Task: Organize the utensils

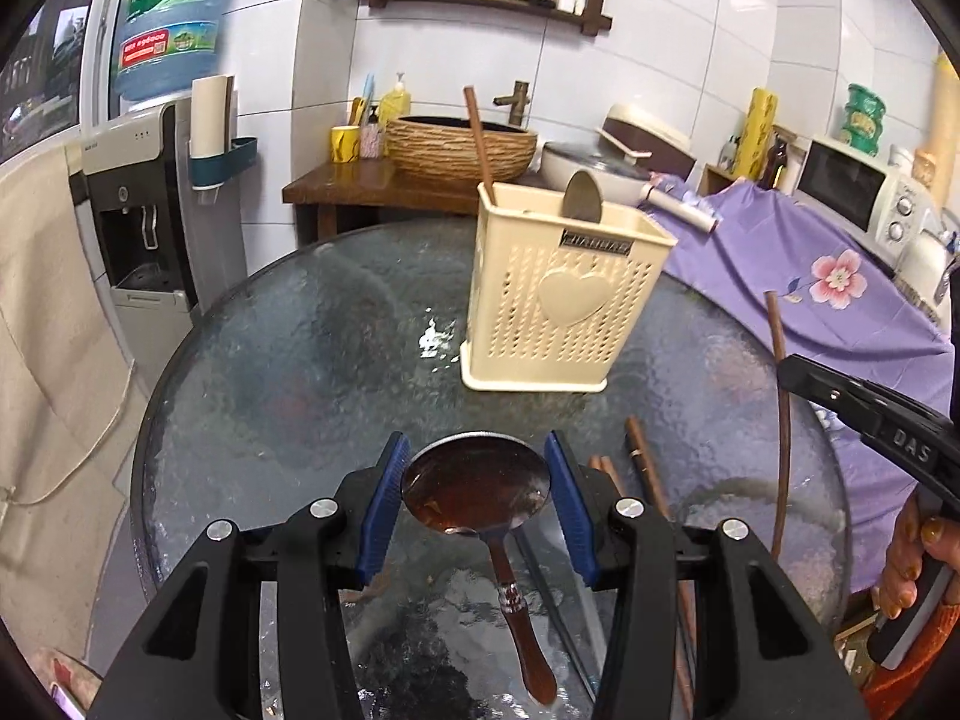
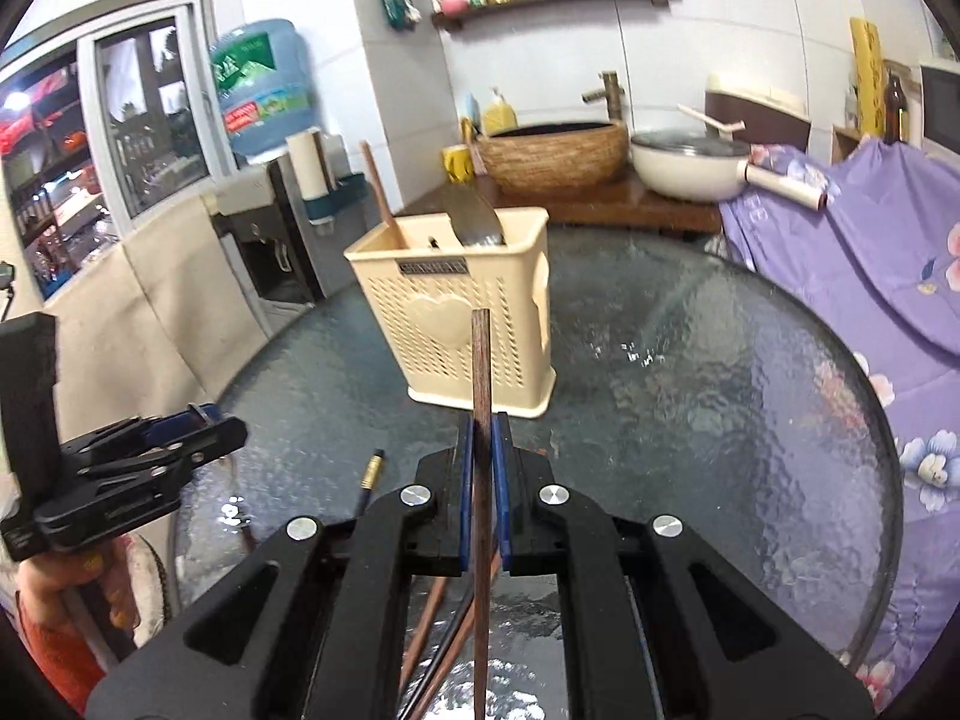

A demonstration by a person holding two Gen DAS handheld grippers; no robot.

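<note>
Left fingers [image 1: 474, 504] clamp 1 spoon [image 1: 477, 492]; right fingers [image 2: 482, 450] pinch 1 chopstick [image 2: 480, 372].

Cream holder [image 1: 564, 306], perforated, heart embossed. Brown chopstick [image 2: 480, 396] between blue pads [image 2: 498, 468]. Lilac cloth [image 1: 780, 258] with pink flowers; dark mottled glass table [image 1: 288, 360].

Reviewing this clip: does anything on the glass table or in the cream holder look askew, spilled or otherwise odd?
Nothing looks spilled or damaged. Loose brown wooden chopsticks lie unsorted on the round glass table. The perforated cream plastic utensil holder stands upright, holding one chopstick and a metal spoon bowl-up.
</note>
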